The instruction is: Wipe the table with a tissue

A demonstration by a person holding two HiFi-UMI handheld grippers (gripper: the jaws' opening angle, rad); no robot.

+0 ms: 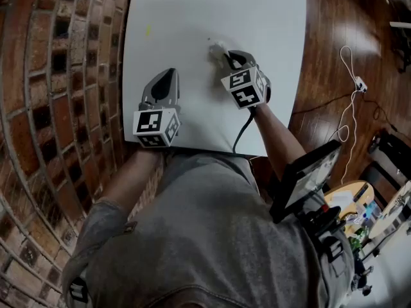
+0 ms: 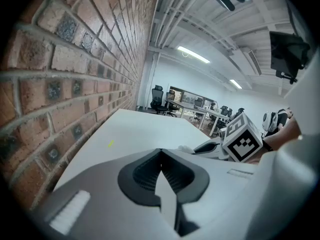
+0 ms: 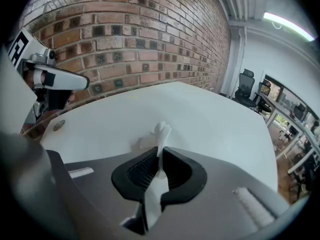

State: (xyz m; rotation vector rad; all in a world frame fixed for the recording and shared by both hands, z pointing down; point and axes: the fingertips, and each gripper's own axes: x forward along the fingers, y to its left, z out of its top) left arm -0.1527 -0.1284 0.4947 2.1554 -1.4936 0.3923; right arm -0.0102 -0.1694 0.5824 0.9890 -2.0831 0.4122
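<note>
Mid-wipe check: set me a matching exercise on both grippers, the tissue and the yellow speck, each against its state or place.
Things:
1. left gripper
2. right gripper
3. tissue
4. yellow speck

States or places:
A. white, crumpled, pinched
B. on the table, near the brick wall
C. shut, empty
D. shut on a thing

Pairs: 1-C, 2-D, 3-A, 4-B
</note>
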